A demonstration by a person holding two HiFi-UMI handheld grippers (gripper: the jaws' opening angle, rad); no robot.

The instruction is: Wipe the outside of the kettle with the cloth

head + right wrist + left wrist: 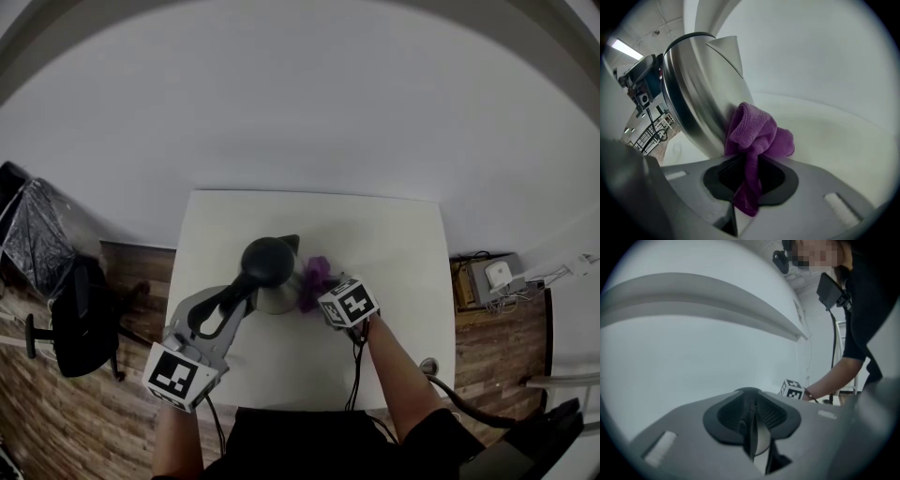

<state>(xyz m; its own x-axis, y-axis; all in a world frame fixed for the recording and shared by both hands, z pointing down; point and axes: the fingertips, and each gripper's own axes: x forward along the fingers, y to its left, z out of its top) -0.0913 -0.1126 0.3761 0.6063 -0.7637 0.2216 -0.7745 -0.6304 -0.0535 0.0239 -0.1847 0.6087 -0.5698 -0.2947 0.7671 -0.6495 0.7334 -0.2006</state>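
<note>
Your left gripper (223, 309) pinches slim black handle (246, 281) of round steel kettle (693, 98), steadying it mid white table (394, 244). Your right gripper (750, 177) clamps bunched purple microfibre cloth (757, 133), pressing it against kettle's side under spout, ready for wiping.

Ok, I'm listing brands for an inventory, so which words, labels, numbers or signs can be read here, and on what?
No text can be read.
Kettle: bare steel wall, no print shows.
Purple cloth: no tag shows.
Marker cubes: black-and-white square patterns only, no letters.
White device on the floor: too small to tell.
</note>
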